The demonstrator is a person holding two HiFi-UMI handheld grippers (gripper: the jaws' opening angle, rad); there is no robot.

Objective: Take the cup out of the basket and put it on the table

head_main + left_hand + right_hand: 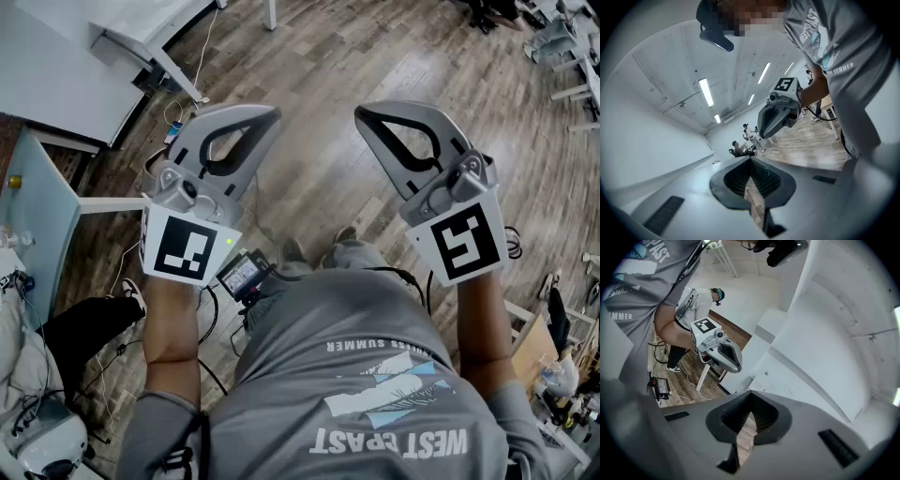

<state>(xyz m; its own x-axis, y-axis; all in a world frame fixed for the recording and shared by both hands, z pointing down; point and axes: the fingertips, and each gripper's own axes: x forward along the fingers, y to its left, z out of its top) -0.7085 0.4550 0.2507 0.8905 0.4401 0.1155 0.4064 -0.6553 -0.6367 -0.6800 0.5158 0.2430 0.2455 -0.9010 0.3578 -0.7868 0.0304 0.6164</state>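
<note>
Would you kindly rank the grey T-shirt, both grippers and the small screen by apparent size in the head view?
Largest: grey T-shirt.
Next: left gripper and right gripper, alike, so unranked.
Smallest: small screen.

My head camera looks steeply down on my left claw [267,117], right claw [366,117] and the wood floor [319,56]. Each claw's camera sits close behind its jaws and catches the other claw and that floor.
</note>
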